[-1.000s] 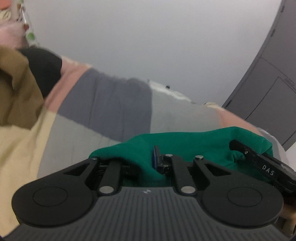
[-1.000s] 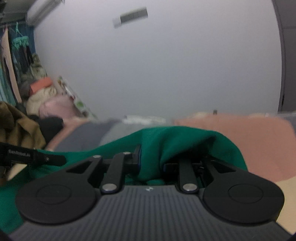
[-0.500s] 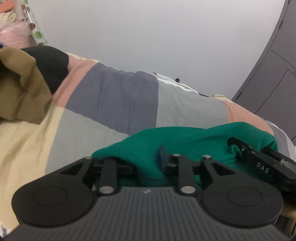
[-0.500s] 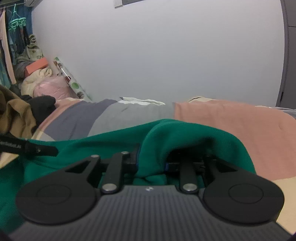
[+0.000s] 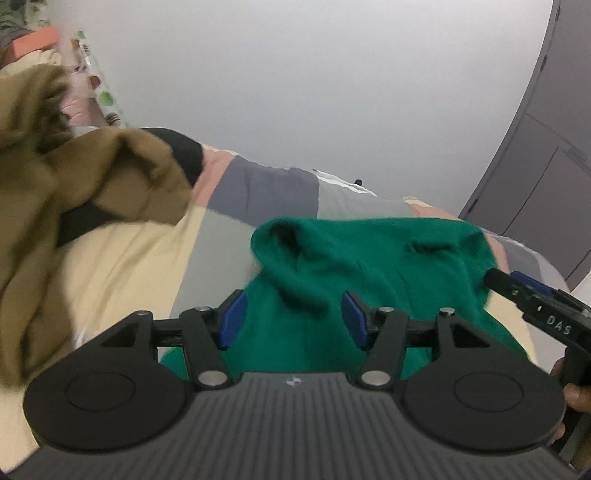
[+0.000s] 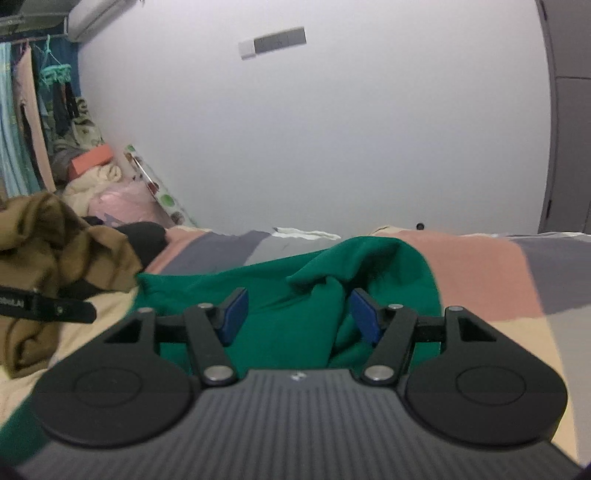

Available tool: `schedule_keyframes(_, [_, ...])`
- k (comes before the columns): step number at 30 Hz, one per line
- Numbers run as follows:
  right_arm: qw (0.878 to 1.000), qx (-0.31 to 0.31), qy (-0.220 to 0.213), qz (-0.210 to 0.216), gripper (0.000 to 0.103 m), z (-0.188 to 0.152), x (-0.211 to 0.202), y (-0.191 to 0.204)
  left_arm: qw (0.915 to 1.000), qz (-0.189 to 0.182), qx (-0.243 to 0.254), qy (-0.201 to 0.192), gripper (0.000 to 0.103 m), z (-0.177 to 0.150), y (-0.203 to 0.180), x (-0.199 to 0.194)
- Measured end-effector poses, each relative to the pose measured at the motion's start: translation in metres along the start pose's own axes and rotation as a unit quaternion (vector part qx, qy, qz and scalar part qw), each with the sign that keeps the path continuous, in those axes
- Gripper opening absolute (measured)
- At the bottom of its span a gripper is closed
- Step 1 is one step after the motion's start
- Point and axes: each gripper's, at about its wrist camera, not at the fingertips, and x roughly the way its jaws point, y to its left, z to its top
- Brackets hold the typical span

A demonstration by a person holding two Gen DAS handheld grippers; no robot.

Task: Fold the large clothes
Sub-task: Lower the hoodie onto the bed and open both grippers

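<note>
Left gripper point(image 5: 291, 317) spread, right gripper point(image 6: 295, 314) spread, green garment point(image 5: 369, 258) between

A plain white wall point(image 6: 369, 147) rises behind the bed point(image 6: 480, 266), which wears a patchwork cover. A grey wardrobe point(image 5: 546, 184) stands right; an air conditioner point(image 6: 99, 18) hangs high left.

Bare bedspread point(image 5: 140, 258) lies between the brown garment heap point(image 5: 74, 206) and the green garment point(image 5: 369, 258); passage there is unobstructed. The heap, with a black item point(image 5: 184, 155) behind it, blocks the left side. Right of the green garment, pink bedspread point(image 6: 480, 273) is bare. A wardrobe point(image 5: 546, 177) bounds the right.
</note>
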Motion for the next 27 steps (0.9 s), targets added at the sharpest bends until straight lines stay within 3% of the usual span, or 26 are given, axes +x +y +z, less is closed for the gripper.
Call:
schedule_keyframes(8, [1.000, -0.001, -0.024, 0.000, 0.063, -0.020, -0.137, 0.025, 0.9996, 0.006, -0.016, -0.021, 0.063, -0.075, -0.007, -0.121])
schedule_keyframes(14, [1.000, -0.019, -0.009, 0.002, 0.063, -0.054, -0.212, 0.042, 0.9998, 0.005, -0.008, -0.018, 0.063, -0.133, -0.015, -0.169])
schedule_keyframes(19, [0.998, -0.026, 0.060, 0.004, 0.063, -0.086, -0.224, 0.050, 0.9997, 0.012, 0.012, -0.015, 0.063, -0.170, -0.020, -0.172])
schedule_keyframes(24, [0.993, -0.024, 0.113, 0.011, 0.063, -0.124, -0.212, 0.047, 0.9996, 0.018, 0.013, 0.016, 0.064, -0.197, -0.007, -0.153])
schedule_keyframes(27, [0.990, -0.015, 0.142, 0.016, 0.063, -0.145, -0.205, 0.045, 0.9979, 0.025, 0.046, 0.038, 0.064, -0.211, -0.004, -0.139])
